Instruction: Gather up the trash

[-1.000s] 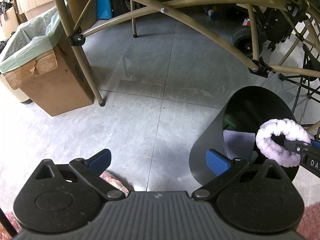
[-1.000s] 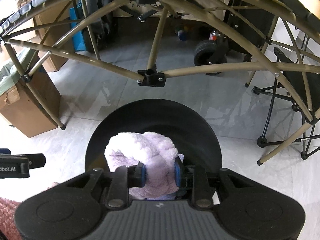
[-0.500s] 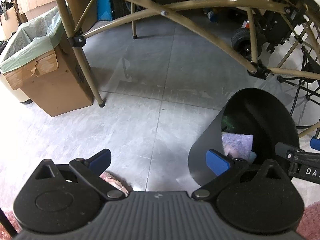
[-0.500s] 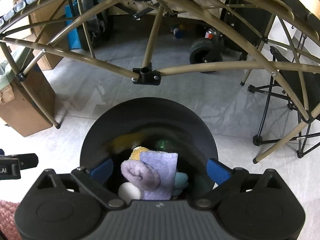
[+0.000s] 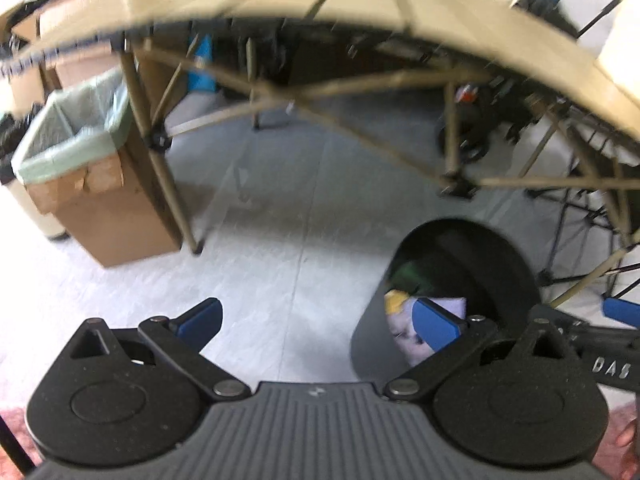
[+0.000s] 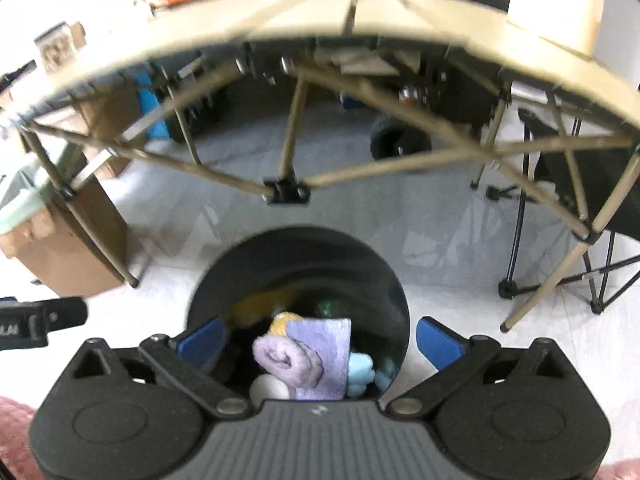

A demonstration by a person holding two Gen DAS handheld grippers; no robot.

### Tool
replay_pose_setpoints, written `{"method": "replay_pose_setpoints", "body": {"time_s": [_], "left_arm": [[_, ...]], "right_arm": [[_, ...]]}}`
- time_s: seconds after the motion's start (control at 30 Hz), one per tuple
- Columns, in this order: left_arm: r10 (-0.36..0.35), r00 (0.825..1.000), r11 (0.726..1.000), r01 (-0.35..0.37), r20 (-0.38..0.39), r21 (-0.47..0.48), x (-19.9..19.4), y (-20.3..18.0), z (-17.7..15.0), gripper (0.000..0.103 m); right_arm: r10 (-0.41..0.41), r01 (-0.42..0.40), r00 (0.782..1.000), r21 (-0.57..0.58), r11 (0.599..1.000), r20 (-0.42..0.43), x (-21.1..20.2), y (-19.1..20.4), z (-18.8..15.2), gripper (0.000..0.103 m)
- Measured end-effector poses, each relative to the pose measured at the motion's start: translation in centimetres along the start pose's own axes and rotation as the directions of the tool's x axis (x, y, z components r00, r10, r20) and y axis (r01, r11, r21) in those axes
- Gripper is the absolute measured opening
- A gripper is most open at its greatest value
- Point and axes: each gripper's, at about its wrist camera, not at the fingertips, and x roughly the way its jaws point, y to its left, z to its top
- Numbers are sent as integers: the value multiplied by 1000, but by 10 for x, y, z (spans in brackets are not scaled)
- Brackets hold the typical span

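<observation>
A black round bin stands on the grey floor right below my right gripper, which is open with nothing between its blue pads. Inside the bin lies a lilac fluffy cloth, rolled up against a flat purple cloth, with yellow, teal and white items around them. In the left wrist view the same bin sits at the right, and the lilac cloth shows through its mouth. My left gripper hangs open and empty over bare floor, left of the bin.
A cardboard box with a green liner stands at the left beside a leg of the tan folding table. The table's frame spans the view above the bin. A black folding chair is at the right, and a pink rug lies at the near edge.
My right gripper opened and the lilac fluffy cloth dropped into the bin. Both grippers have risen, so the tabletop now shows above its frame.
</observation>
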Motion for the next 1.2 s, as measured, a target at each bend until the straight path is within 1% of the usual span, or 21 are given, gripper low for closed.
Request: {"method": "replay_pose_setpoints", "body": {"time_s": [0.07, 0.23, 0.47, 0.57, 0.67, 0.8, 0.9, 1.03, 1.2], "left_arm": [[-13, 999, 1000, 13, 44, 21, -21, -7, 1, 103], [-46, 989, 997, 35, 141, 75, -69, -20, 2, 103], [-90, 969, 988, 58, 232, 140, -131, -26, -11, 103], [-114, 960, 984, 74, 254, 159, -153, -26, -21, 103], [-139, 951, 980, 91, 278, 179, -169, -27, -34, 103], [-160, 946, 973, 103, 282, 205, -177, -28, -51, 103], [-165, 949, 972, 111, 268, 205, -178, -27, -56, 103], [-160, 947, 975, 108, 277, 195, -184, -25, -58, 103], [-148, 953, 975, 95, 264, 200, -183, -25, -60, 103]], "right_arm": [[26, -25, 999, -17, 1000, 43, -24, 0, -2, 103], [49, -45, 990, -32, 998, 134, -88, -8, -10, 103], [47, -31, 970, -71, 997, 237, -179, -17, -25, 103], [64, -48, 965, -68, 997, 256, -204, -20, -34, 103], [73, -58, 964, -66, 996, 257, -220, -20, -44, 103], [70, -57, 967, -58, 997, 246, -229, -21, -55, 103], [65, -54, 970, -53, 997, 236, -233, -22, -61, 103], [72, -61, 971, -54, 997, 228, -235, -20, -67, 103], [79, -70, 971, -46, 996, 225, -233, -20, -67, 103]]}}
